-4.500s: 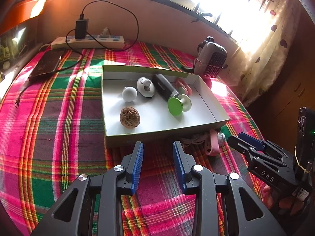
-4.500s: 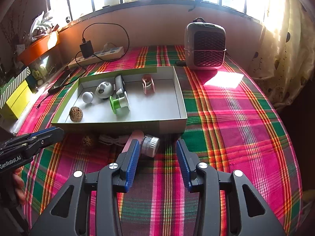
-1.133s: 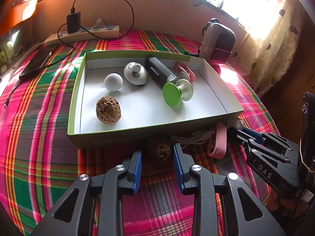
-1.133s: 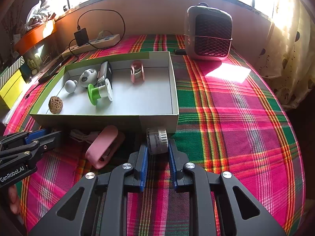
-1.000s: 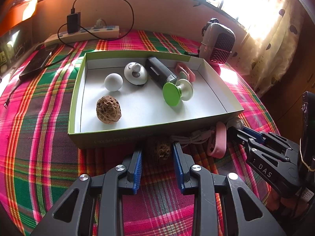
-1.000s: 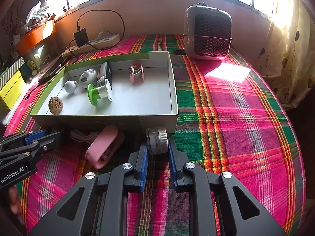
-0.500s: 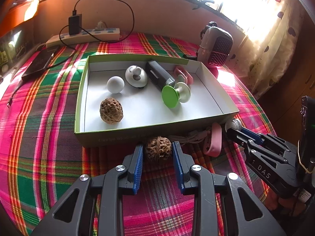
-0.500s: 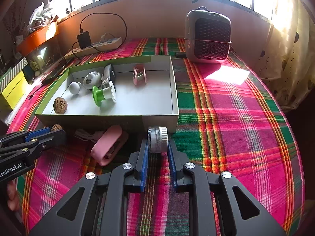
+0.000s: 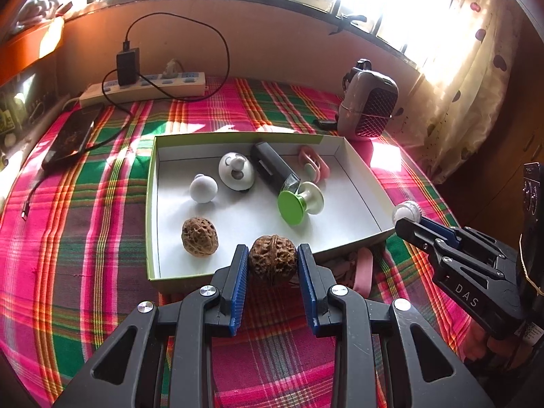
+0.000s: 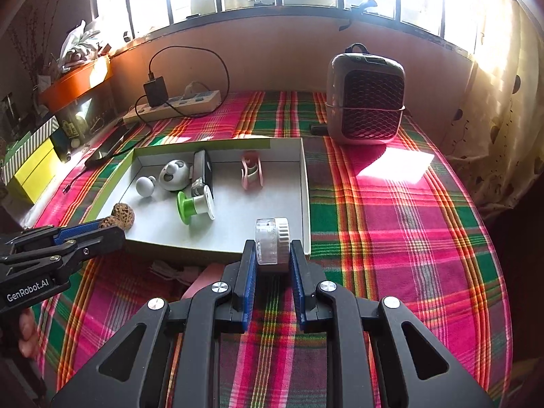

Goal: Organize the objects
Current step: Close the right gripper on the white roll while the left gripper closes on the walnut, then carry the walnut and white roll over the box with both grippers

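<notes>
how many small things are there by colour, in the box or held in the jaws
brown: 2, walnut in box, walnut in left gripper
white: 3, ball, dome, cap in right gripper
black: 1, case
green and white: 1, spool
pink: 1, clip
total: 8

Brown walnut [image 9: 272, 259], white box [image 9: 343, 210], pink-green plaid cloth [image 9: 85, 238].

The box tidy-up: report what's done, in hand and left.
Done: six items lie in the box, including a walnut. In hand: left gripper holds a second walnut; right gripper holds a small jar. Left: a pink clip and white cord outside it.
</notes>
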Motion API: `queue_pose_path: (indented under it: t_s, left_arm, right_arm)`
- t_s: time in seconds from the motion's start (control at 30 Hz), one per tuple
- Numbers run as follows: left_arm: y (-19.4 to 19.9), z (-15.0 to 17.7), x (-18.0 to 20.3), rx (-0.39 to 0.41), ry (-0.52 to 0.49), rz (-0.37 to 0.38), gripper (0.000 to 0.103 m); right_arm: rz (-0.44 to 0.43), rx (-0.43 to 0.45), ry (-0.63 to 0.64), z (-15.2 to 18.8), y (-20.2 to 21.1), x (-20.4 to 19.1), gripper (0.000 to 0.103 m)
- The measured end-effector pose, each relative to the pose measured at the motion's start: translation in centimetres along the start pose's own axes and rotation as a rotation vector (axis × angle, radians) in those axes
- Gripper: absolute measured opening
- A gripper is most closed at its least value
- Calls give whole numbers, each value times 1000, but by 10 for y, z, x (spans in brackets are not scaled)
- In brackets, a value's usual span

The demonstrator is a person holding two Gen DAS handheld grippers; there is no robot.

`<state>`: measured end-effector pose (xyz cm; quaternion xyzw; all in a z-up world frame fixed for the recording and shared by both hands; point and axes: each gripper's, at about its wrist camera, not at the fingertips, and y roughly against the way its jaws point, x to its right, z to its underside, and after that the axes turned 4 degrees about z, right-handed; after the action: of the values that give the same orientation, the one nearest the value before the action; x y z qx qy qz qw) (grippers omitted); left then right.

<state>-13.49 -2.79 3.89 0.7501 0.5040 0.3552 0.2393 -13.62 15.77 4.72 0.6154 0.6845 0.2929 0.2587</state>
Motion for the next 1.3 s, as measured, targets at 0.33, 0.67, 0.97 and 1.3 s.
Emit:
queue_pose_path:
  t_s: [0.33,0.67,0.97,1.3]
  left_arm:
    - [-7,-18,-4,13,0,-3,27]
    - [-27,-34,-11,-3,-7,-26,27]
    - [-50,-41,-15,-36,-4,-36,27]
    - [-66,-44,-21,-63,4,-49,27]
  right_arm:
    - [-31,16,41,-35,-14,-10,20]
    - [-74,-31,100,-66,-52,-25,20]
    - [-121,-104,121,-81,-91,-35,20]
    - [-160,-155,136,-85,-111,-37,20]
